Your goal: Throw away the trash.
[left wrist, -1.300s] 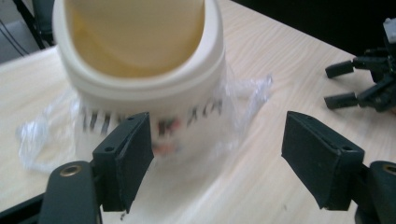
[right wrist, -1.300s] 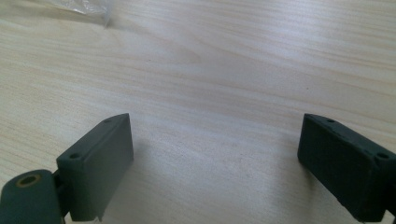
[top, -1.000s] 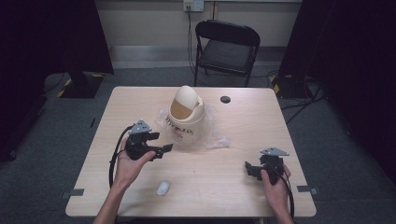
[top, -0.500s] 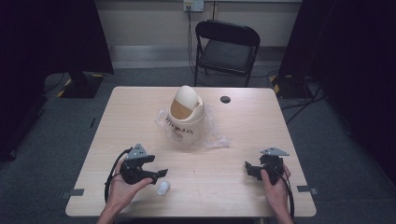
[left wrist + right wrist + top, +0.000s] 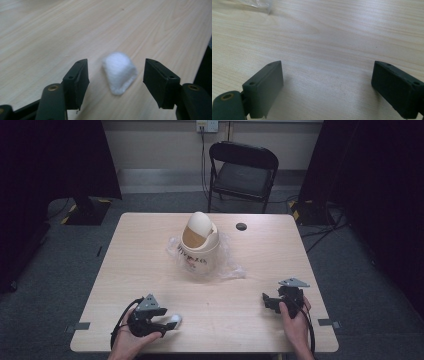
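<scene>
Left gripper view: left gripper (image 5: 116,75) jaws closing around white cotton ball (image 5: 119,72), not touching; soft, featherlight—pinch mid-body. Right gripper (image 5: 327,85) released.

A light wooden table (image 5: 150,250) is standing on grey carpet (image 5: 65,270). A black folding chair (image 5: 243,170) is sitting just beyond the table's far edge, against a pale wall (image 5: 160,140). Dark curtains (image 5: 375,180) are hanging at both sides, and cables (image 5: 320,227) are trailing across the floor.
</scene>
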